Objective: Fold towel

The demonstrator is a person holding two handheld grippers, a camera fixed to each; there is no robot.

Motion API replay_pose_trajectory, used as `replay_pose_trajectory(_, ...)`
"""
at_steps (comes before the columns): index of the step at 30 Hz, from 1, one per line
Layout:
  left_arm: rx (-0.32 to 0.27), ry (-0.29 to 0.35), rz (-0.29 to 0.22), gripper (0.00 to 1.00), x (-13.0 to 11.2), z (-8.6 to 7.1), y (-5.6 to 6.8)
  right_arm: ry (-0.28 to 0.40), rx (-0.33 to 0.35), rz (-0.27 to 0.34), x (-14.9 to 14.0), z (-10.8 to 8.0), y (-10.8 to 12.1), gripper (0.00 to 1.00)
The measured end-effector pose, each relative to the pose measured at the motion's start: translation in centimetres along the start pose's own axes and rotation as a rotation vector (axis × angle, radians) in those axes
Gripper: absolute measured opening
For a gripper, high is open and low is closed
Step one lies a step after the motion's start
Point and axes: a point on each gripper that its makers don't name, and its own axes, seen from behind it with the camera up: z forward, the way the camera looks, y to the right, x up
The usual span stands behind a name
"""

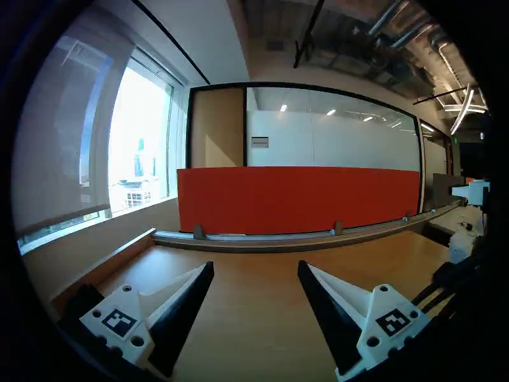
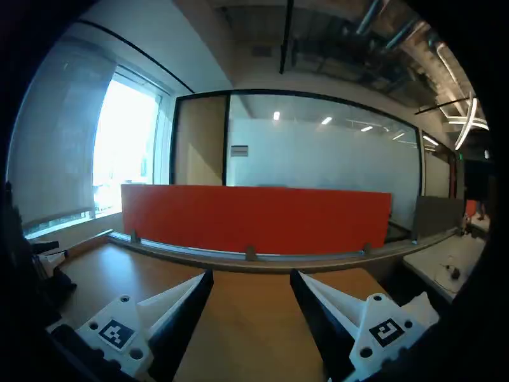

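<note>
Cloth such as a towel is likely light, limp and grippy; pinch two corners of one edge. Where the towel lies I cannot tell. Over the desk [image 1: 254, 318] hang the left gripper [image 1: 255, 263] and right gripper [image 2: 251, 272], fingers apart, empty.

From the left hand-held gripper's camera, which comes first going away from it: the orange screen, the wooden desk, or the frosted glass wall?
1. wooden desk: directly below and ahead of the open hand-held gripper.
2. orange screen: standing along the desk's far edge, straight ahead.
3. frosted glass wall: behind the screen, rising above its top edge.
</note>
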Motion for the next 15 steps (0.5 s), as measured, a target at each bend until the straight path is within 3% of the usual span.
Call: replay_pose_trajectory(15, -0.004, 0.043, 0.035, 0.98, -4.7, -0.1, -1.4, 0.013, -0.036, 0.045, -2.0, 0.0, 0.8, 0.94)
